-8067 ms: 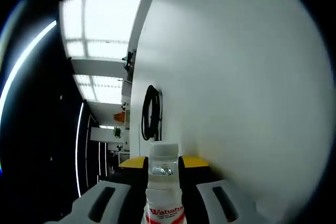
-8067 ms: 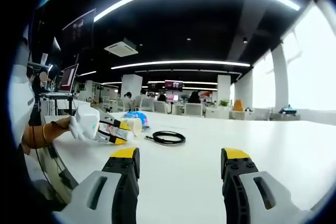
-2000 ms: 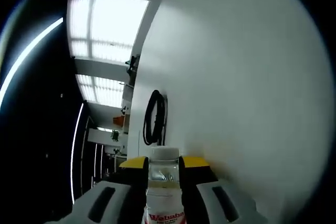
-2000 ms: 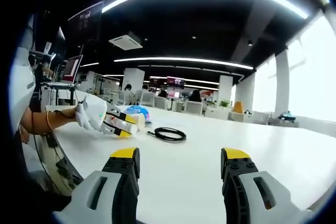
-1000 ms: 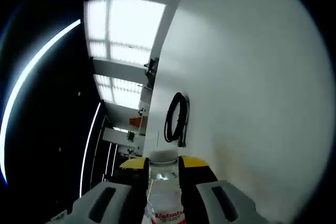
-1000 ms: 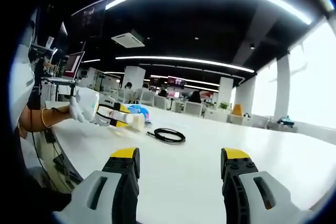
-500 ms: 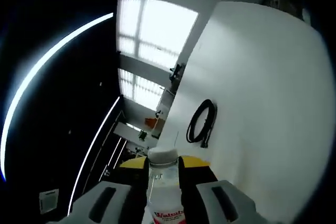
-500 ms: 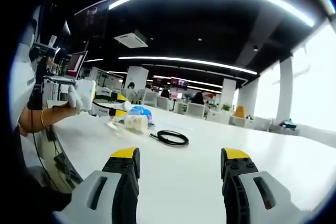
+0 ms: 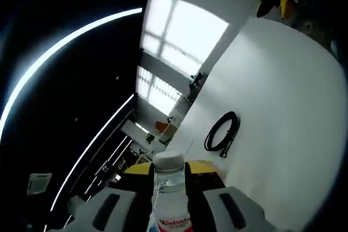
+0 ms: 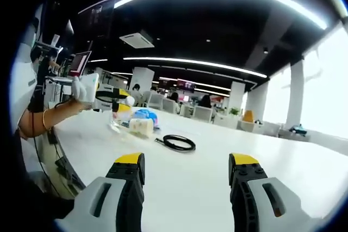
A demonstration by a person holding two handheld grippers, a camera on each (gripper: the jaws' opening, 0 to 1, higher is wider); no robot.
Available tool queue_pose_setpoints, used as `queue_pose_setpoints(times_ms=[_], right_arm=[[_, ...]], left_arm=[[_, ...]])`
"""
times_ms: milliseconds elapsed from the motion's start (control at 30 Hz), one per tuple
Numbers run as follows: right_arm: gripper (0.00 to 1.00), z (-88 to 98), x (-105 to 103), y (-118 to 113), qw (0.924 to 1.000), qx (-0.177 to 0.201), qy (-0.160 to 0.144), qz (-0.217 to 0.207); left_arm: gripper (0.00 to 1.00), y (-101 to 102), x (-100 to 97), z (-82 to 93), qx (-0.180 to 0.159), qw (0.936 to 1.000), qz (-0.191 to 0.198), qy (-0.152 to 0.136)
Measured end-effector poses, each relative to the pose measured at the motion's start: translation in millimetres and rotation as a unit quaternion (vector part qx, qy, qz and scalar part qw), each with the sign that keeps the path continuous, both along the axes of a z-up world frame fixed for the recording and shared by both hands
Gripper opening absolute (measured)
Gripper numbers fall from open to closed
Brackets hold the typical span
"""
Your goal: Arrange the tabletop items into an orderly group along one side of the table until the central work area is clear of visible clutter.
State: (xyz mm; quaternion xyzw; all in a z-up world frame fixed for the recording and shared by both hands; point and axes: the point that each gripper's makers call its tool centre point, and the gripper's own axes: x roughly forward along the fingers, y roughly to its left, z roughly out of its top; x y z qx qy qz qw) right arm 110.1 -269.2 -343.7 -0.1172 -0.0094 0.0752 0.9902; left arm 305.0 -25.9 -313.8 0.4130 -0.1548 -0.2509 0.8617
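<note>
While the left gripper point(image 9: 169, 175) holds the clear water bottle point(image 9: 168, 188) clamped just under its white cap, the bottle's long axis runs along the jaws, cap pointing forward, lifted above the desk point(image 9: 283, 112) near its left edge by the other items. It looks light, thin-walled and slick, so a neck grip seems soundest. The right gripper point(image 10: 185, 186) hangs wide apart and empty over the near edge; the coiled black cable point(image 10: 175, 143) lies mid-desk.

left hand-held gripper point(image 9: 168, 186) clamped, right hand-held gripper point(image 10: 186, 175) apparently gaping
</note>
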Motion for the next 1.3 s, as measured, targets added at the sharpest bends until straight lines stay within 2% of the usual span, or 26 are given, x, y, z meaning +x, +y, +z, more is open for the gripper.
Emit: queue_pose_setpoints(times_ms=[367, 900, 1000, 1200, 1300], right_arm=[[0.6, -0.4, 2.9, 2.9, 1.0, 0.003, -0.002, 0.004], [0.6, -1.7, 4.3, -0.1, 0.9998, 0.015, -0.008, 0.002], [0.6, -2.9, 4.6, -0.7, 0.9998, 0.019, -0.007, 0.002], [0.6, -6.3, 6.5, 1.7, 0.9998, 0.019, -0.002, 0.008], [0.6, -6.2, 6.8, 1.7, 0.9998, 0.02, -0.003, 0.008]], left_arm=[[0.21, 16.8, 8.6, 12.0, -0.052, 0.9985, 0.007, 0.018], [0.21, 25.3, 14.9, 18.4, -0.08, 0.996, 0.004, 0.04], [0.21, 32.6, 18.2, 21.5, -0.112, 0.9921, 0.005, 0.055], [0.21, 44.8, 23.7, 26.3, -0.144, 0.9869, 0.01, 0.072], [0.21, 54.9, 27.1, 29.2, -0.173, 0.9814, 0.016, 0.082]])
